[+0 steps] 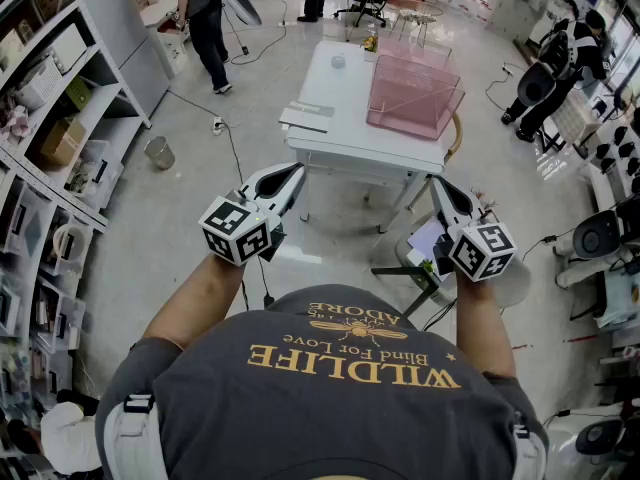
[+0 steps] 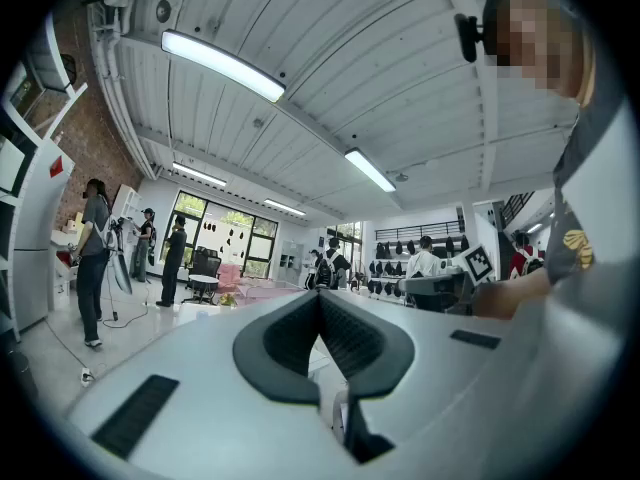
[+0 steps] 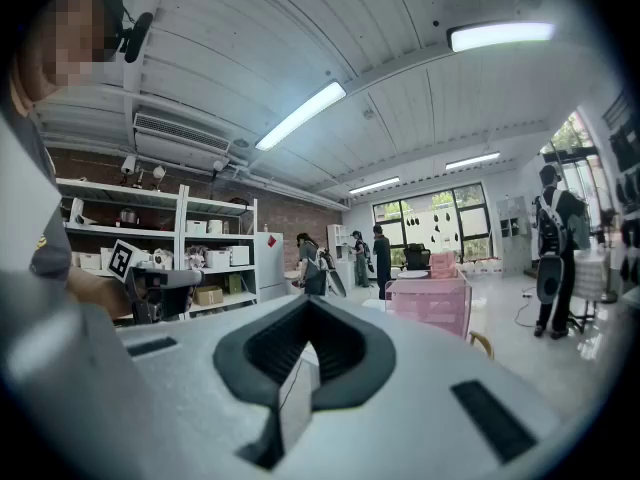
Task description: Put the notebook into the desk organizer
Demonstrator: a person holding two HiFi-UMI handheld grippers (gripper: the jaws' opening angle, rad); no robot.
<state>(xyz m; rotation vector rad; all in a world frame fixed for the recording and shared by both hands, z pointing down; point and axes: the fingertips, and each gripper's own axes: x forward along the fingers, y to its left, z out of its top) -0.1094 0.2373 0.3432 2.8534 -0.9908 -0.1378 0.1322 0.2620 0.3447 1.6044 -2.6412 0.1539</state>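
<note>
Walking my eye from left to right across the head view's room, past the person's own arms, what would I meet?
Storage shelves → small bucket on the floor → notebook → pink desk organizer → people by the right edge.

The head view looks steeply down from above the person's shoulders, past the left claw (image 1: 296,169) and right claw (image 1: 438,182), to the surface (image 1: 330,93) and organizer (image 1: 415,93) well ahead. Each gripper view sits close behind its own jaws and faces level across the room. Both take in the far windows (image 3: 440,223). The left gripper view catches the right cube (image 2: 478,262), and the right gripper view the left cube (image 3: 121,259).
</note>
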